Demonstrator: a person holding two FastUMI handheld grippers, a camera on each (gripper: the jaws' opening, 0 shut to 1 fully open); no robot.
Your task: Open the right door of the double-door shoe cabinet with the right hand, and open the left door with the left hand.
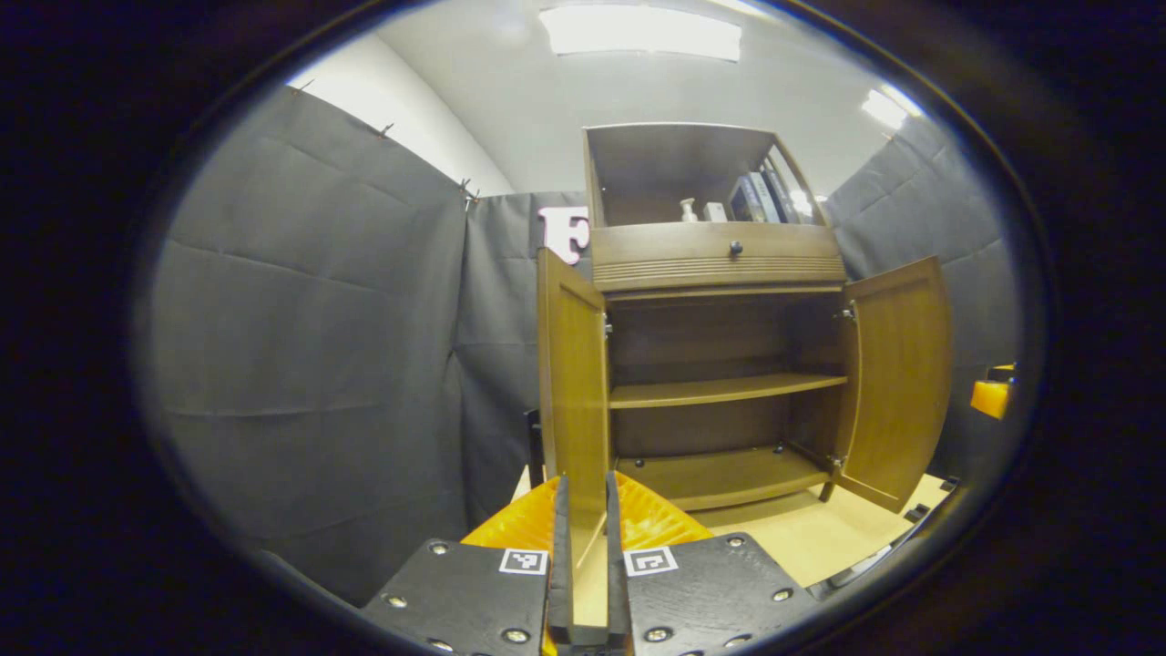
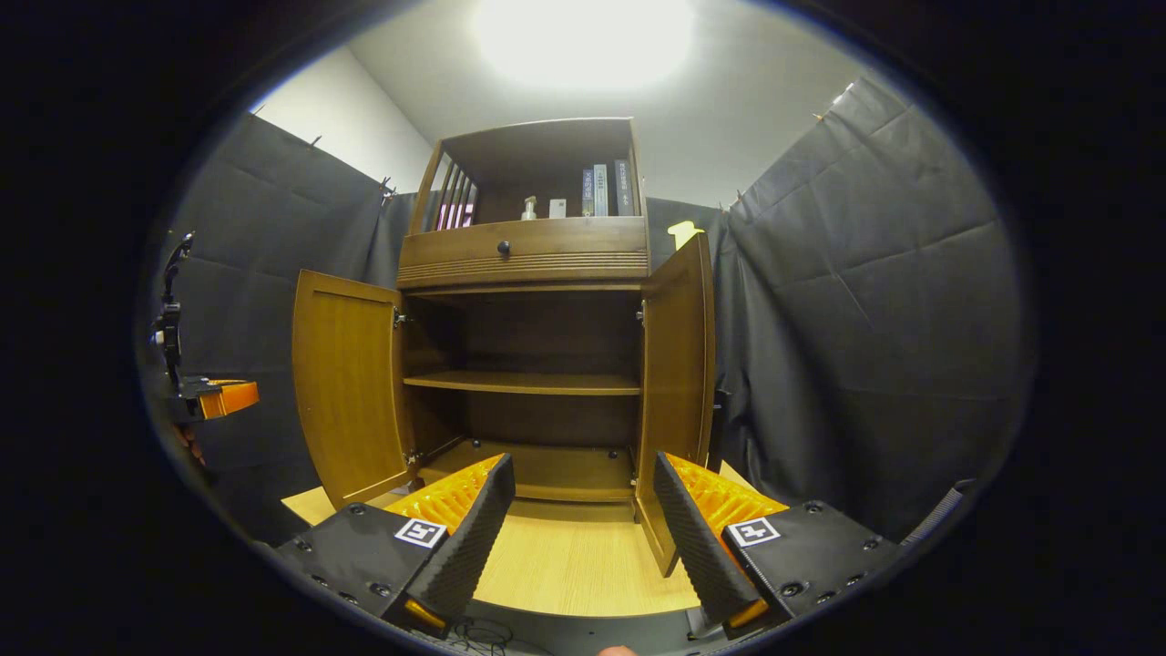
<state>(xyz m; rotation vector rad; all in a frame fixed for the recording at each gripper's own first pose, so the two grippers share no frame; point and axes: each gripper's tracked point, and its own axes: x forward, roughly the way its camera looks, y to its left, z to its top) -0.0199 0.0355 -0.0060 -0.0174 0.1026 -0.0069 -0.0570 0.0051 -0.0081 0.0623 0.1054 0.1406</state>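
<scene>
The brown wooden shoe cabinet (image 1: 720,264) stands with both doors swung out. In the left gripper view the left door (image 1: 574,364) is seen edge-on, and my left gripper (image 1: 586,510) is shut on its lower free edge, one finger on each face. The right door (image 1: 897,383) hangs open at the far side. In the right gripper view the right door (image 2: 679,364) stands open just ahead, with its bottom corner near the right-hand finger (image 2: 697,538). My right gripper (image 2: 583,538) is open and holds nothing. The left door (image 2: 346,392) is open too, with the left gripper (image 2: 219,398) beyond it.
Inside the cabinet are two bare shelves (image 2: 524,383). A drawer with a dark knob (image 2: 503,247) sits above them, and an open top shelf holds books (image 2: 601,189) and a small bottle (image 2: 529,208). Black cloth walls close in on both sides. A light wooden base (image 2: 565,556) lies in front.
</scene>
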